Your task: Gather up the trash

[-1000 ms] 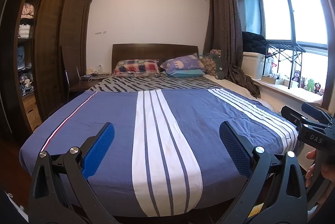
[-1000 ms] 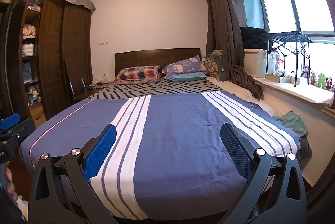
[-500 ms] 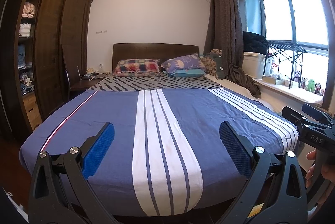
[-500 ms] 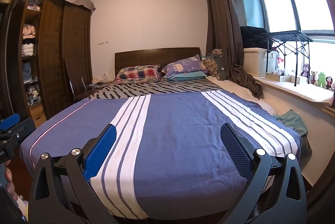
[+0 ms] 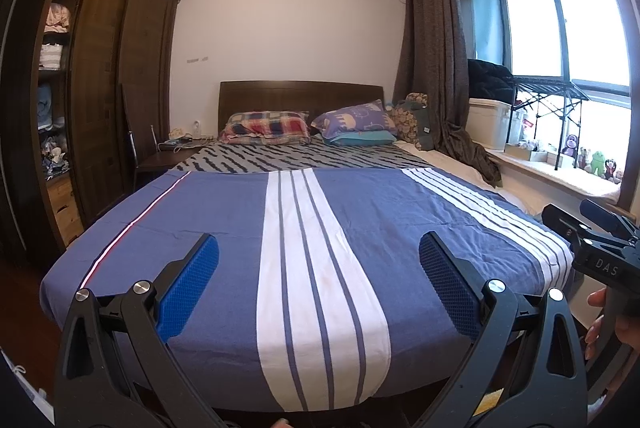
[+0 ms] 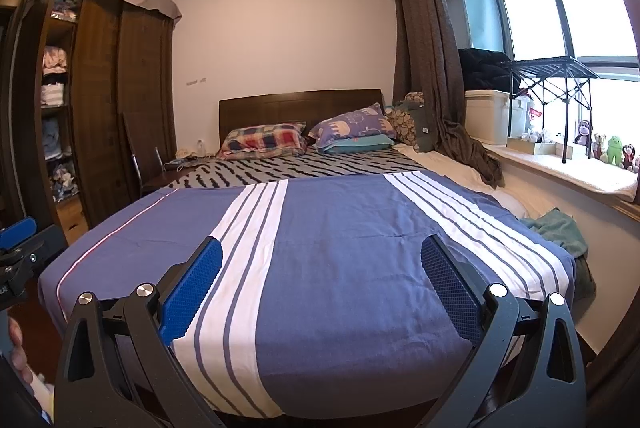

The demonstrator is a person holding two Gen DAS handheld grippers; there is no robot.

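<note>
My left gripper is open and empty, held at the foot of a bed with a blue and white striped cover. My right gripper is open and empty too, a little further right over the same cover. The right gripper's body shows at the right edge of the left wrist view. The left gripper's blue pad shows at the left edge of the right wrist view. No trash item is plainly visible on the bed. Small items lie on the bedside table, too small to identify.
Pillows lie at the dark headboard. A tall dark wardrobe stands on the left. A windowsill with soft toys, a white box and a folding rack is on the right. A green cloth lies beside the bed.
Both views have shifted very slightly. The grippers stay open and nothing on the bed has moved.
</note>
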